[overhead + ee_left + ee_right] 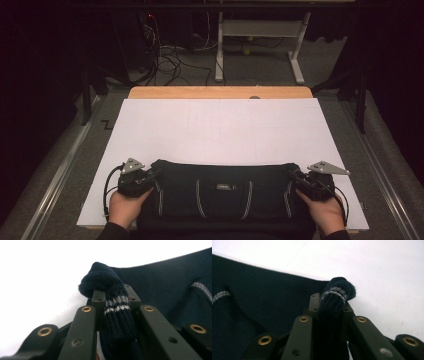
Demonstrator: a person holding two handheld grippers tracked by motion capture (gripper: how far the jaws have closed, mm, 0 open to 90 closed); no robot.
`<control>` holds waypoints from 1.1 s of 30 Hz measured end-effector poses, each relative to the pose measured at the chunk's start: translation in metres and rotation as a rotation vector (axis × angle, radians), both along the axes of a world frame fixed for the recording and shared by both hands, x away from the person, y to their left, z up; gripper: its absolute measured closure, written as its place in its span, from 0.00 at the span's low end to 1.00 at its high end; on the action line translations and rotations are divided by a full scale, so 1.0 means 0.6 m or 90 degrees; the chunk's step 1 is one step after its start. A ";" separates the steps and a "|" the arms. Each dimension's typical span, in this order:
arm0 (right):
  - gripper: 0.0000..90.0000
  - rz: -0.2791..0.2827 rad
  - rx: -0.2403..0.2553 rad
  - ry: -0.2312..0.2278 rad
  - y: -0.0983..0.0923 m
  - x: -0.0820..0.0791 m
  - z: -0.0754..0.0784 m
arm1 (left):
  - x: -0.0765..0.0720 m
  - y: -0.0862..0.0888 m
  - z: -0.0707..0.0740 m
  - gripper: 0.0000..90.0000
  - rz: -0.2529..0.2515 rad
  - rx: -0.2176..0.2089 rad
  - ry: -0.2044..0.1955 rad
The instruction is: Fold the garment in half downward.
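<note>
A dark navy knitted garment (225, 192) with thin grey stripes lies folded across the near part of the white sheet (220, 130). My left gripper (150, 176) is at the garment's left end, shut on a bunched fold of striped knit (116, 302) pinched between its jaws. At the right end my right gripper (296, 177) is shut on another fold of striped knit (335, 296). A hand holds each gripper from the table's near edge.
The white sheet covers a wooden table (220, 92) whose far edge shows. Behind it on the floor stand a white desk frame (260, 45) and loose cables (170, 60). Metal rails (60, 170) run along both sides of the table.
</note>
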State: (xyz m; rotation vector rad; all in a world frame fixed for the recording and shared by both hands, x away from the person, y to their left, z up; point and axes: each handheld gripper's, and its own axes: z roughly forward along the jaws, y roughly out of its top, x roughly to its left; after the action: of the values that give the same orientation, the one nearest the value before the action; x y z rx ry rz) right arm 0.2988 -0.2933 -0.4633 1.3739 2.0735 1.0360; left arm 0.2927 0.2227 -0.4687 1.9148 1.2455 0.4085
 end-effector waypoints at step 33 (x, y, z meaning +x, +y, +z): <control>0.89 -0.054 0.001 -0.133 0.011 0.110 0.074 | 0.124 -0.001 0.086 0.83 0.026 0.010 -0.075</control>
State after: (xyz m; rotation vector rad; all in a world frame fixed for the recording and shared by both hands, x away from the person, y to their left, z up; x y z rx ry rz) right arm 0.3649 -0.2868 -0.4192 1.2829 1.8481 1.0961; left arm 0.3671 0.2220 -0.4172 1.8534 1.2083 0.5452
